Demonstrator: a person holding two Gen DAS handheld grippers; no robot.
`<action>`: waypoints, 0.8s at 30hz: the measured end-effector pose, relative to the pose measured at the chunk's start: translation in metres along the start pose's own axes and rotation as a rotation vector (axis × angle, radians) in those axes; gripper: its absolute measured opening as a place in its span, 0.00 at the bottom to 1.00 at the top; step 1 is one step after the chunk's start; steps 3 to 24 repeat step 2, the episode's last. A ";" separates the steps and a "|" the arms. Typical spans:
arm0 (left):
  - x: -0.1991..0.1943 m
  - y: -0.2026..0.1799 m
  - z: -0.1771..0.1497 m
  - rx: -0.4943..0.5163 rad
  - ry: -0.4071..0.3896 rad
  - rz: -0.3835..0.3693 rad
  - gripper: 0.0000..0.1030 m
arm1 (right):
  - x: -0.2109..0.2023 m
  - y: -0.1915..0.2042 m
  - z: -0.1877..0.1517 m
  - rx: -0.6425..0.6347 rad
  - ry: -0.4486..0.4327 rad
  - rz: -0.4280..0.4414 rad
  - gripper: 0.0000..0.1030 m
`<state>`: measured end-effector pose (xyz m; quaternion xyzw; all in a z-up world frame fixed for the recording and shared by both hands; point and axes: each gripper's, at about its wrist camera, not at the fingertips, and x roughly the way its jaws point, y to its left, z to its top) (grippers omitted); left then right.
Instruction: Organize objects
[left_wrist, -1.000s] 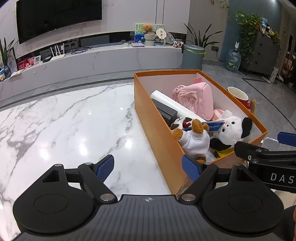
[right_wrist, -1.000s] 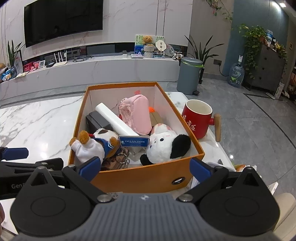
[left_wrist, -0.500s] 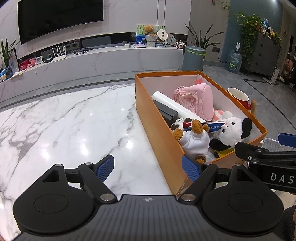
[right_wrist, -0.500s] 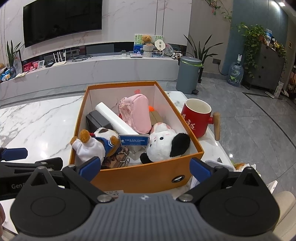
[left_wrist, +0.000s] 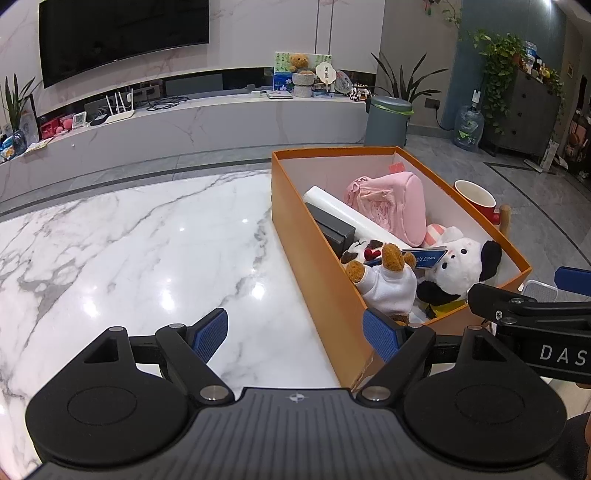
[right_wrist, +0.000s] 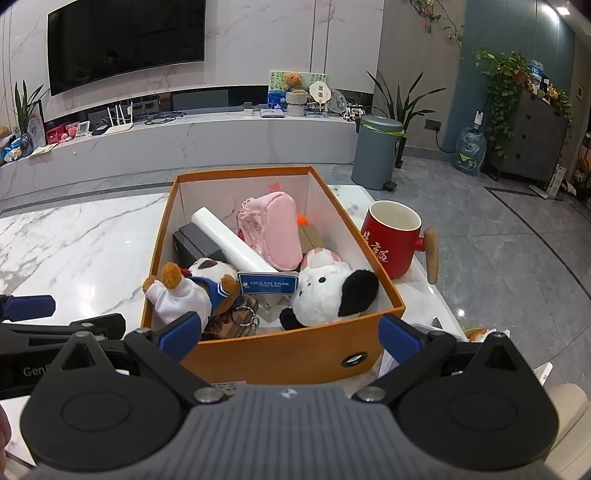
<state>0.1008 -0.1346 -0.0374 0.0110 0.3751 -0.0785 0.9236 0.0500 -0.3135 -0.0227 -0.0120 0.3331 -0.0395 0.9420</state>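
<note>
An orange box (right_wrist: 280, 354) stands on the white marble table (left_wrist: 129, 258). It holds a brown bear in a white shirt (right_wrist: 192, 291), a white and black plush (right_wrist: 332, 291), a pink pouch (right_wrist: 277, 229), a white roll (right_wrist: 232, 243) and a dark grey case (right_wrist: 195, 243). My left gripper (left_wrist: 295, 334) hangs open over the table beside the box's left wall (left_wrist: 325, 280), nothing between its fingers. My right gripper (right_wrist: 290, 336) is open in front of the box's near wall, its blue pads apart at the two corners and holding nothing.
A red mug (right_wrist: 393, 240) with a wooden handle stands right of the box. Papers and small items (right_wrist: 476, 332) lie at the table's right corner. Bare marble spreads left of the box. Behind are a low TV bench (right_wrist: 184, 136), a grey bin (right_wrist: 376, 151) and floor.
</note>
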 end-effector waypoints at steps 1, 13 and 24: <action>0.000 0.000 0.000 -0.003 -0.002 -0.004 0.92 | 0.000 0.000 0.000 -0.001 -0.001 0.002 0.99; 0.000 0.001 0.000 -0.005 -0.001 -0.007 0.92 | -0.001 0.000 0.001 0.000 -0.002 0.001 0.99; 0.000 0.001 0.000 -0.005 -0.001 -0.007 0.92 | -0.001 0.000 0.001 0.000 -0.002 0.001 0.99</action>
